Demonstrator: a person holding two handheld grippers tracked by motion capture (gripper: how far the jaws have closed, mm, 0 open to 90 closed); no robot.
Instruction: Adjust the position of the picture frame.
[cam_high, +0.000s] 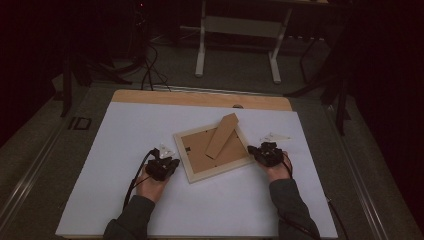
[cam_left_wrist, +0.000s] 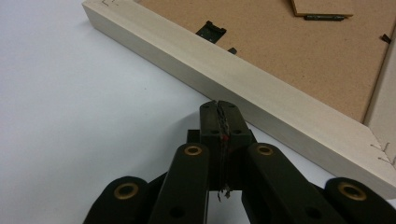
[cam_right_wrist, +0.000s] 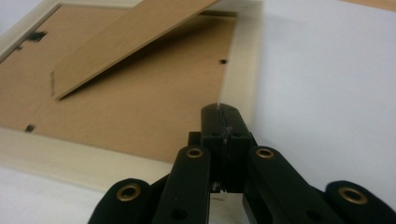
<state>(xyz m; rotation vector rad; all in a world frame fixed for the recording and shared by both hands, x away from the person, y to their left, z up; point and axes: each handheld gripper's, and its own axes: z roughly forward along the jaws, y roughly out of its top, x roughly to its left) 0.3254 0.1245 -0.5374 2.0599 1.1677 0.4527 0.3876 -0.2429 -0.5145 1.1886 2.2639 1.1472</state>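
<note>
1. Dim room; a white worktop covers the table.
2. Picture frame lies face down near the worktop's centre, its cardboard stand raised.
3. Left gripper: jaws together, empty, tips at the frame's left rail.
4. Right gripper: jaws together, empty, tips over the frame's right rail.
</note>
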